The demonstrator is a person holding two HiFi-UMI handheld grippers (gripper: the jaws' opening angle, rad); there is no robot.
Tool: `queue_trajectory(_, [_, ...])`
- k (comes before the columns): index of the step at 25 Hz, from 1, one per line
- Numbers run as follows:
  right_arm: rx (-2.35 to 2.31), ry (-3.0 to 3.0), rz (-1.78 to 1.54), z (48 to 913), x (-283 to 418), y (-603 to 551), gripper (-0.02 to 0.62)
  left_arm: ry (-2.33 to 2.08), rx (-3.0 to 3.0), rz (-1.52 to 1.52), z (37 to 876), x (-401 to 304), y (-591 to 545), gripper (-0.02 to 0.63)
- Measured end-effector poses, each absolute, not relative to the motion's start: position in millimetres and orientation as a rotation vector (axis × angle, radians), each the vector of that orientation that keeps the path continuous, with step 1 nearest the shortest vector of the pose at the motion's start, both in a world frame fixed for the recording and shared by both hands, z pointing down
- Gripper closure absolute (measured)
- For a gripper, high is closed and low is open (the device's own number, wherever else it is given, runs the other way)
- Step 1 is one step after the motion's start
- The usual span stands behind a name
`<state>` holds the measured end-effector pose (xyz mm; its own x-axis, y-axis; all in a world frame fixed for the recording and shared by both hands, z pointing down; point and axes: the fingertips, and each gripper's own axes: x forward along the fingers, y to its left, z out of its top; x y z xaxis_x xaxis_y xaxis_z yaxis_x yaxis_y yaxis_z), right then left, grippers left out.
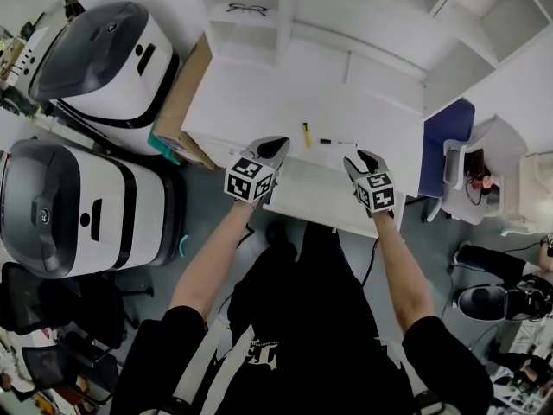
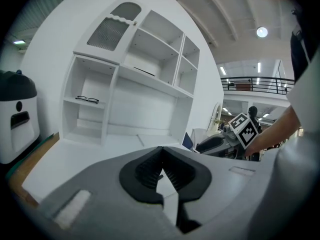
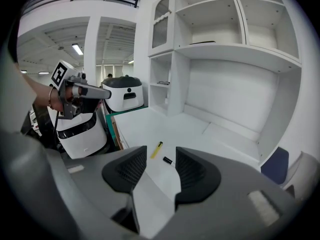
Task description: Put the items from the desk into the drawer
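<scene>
Right tool (image 1: 364,156) gapes empty, left tool (image 1: 278,143) is clenched; yellow marker (image 1: 306,134) points away from person, black pen (image 1: 337,142) crosswise.

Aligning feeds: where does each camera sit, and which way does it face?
Head view: on the person's head, facing steeply down at the desk; forearms, left gripper, right gripper show.
Left gripper view: on that gripper, facing the shelf unit; shut jaws show.
Right gripper view: on that gripper, facing the yellow pen; open jaws show.
Shared: head and left gripper views show the glasses.
</scene>
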<state>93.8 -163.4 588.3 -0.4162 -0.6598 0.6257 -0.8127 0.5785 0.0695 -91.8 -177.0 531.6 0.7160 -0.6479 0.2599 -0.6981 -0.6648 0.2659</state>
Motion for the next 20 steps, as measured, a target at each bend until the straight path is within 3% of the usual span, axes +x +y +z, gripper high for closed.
queue_trajectory(20, [1.196, -2.234, 0.373, 602, 96, -203, 0.414, -1.032, 2.555, 0.255, 550, -74, -213, 0.606])
